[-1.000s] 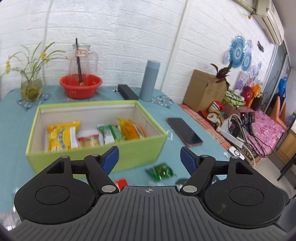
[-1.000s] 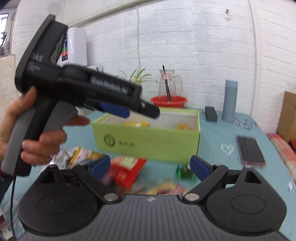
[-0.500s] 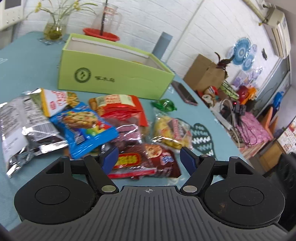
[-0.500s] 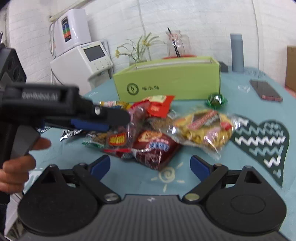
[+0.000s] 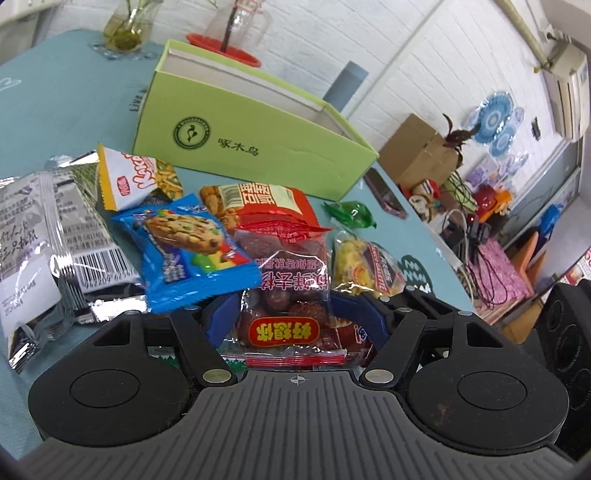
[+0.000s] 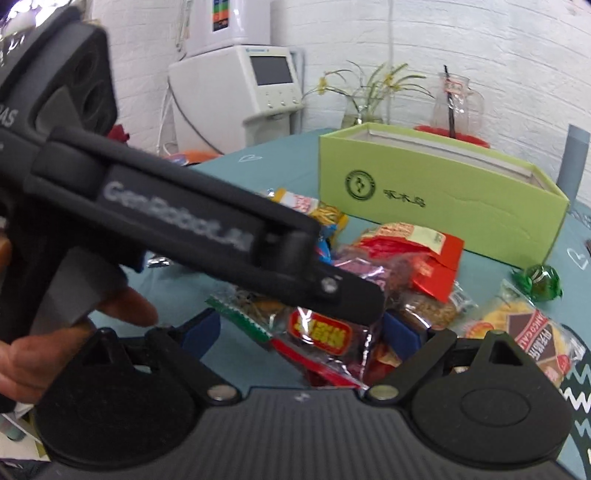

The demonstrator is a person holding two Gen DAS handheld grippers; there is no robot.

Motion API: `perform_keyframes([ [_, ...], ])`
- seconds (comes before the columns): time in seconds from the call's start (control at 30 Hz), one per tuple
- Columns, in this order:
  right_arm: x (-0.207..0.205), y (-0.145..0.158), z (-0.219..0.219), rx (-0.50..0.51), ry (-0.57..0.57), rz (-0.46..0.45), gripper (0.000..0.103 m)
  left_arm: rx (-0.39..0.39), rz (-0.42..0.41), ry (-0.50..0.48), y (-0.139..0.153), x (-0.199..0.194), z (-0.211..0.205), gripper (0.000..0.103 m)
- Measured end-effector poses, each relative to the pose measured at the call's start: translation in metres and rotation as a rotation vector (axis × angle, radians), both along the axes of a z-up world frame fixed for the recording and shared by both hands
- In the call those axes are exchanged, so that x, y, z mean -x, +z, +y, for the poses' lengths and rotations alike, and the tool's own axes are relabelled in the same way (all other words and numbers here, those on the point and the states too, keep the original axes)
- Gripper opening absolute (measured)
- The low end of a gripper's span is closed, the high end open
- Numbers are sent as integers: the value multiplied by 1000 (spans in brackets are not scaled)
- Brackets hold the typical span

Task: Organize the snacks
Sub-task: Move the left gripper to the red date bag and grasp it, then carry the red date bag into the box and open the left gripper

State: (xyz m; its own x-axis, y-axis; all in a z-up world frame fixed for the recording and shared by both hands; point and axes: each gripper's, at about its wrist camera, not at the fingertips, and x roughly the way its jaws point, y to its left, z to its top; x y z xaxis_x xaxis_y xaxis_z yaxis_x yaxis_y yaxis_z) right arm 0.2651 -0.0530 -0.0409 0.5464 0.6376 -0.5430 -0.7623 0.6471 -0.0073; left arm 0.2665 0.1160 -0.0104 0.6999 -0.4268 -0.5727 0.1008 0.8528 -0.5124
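Observation:
A pile of snack packs lies on the teal tablecloth in front of the open lime-green box (image 5: 258,147). My left gripper (image 5: 291,317) is low over the pile, its jaws closing with a clear bag of red dates (image 5: 284,295) between the blue pads; I see no firm pinch. A blue cookie pack (image 5: 184,240), a red pack (image 5: 273,206) and a silver pack (image 5: 44,251) lie around it. In the right wrist view, the left gripper (image 6: 351,301) crosses the frame over the date bag (image 6: 317,334). My right gripper (image 6: 301,332) is open just behind it and holds nothing.
A green candy (image 5: 351,214) and a yellow cake pack (image 5: 365,266) lie to the right, with a phone (image 5: 384,192) beyond them. Behind the box stand a grey bottle (image 5: 347,88), a red bowl (image 5: 221,48) and a vase (image 5: 125,29). A hand (image 6: 55,350) holds the left gripper.
Both grippers dropped from the level of the box down to the snack pile. The left jaws narrowed around the date bag. The right gripper moved in close behind the left one.

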Motion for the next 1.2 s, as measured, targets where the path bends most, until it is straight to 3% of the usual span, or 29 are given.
perform_keyframes([
  [0.37, 63, -5, -34, -29, -24, 84, 93, -5, 70, -116, -1, 63, -31, 56],
  [0.47, 64, -6, -47, -80, -91, 113, 93, -32, 31, -83, 6, 67, -28, 58],
  [0.53, 64, -6, -52, -105, -134, 113, 93, -47, 14, -47, 9, 66, -25, 64],
  [0.7, 59, -18, -48, -114, -139, 163, 93, -63, 60, -55, -4, 58, -26, 63],
  [0.77, 62, -22, -40, -104, -122, 135, 93, -61, 77, -67, -12, 57, -27, 54],
  [0.83, 65, -21, -32, -67, -108, 94, 83, -50, 78, -84, -13, 58, -26, 40],
  [0.9, 65, -19, -29, -65, -89, 109, 78, -62, 80, -66, -9, 59, -24, 35],
  [0.97, 64, -12, -31, -86, -81, 114, 77, -39, 75, -59, -2, 59, -19, 35],
  [1.07, 56, 10, -28, -94, -75, 51, 79, 4, 33, -56, 17, 50, -11, 35],
  [1.2, 14, 38, -22, -109, -75, -14, 79, 1, -25, -49, 48, 9, -7, 36],
])
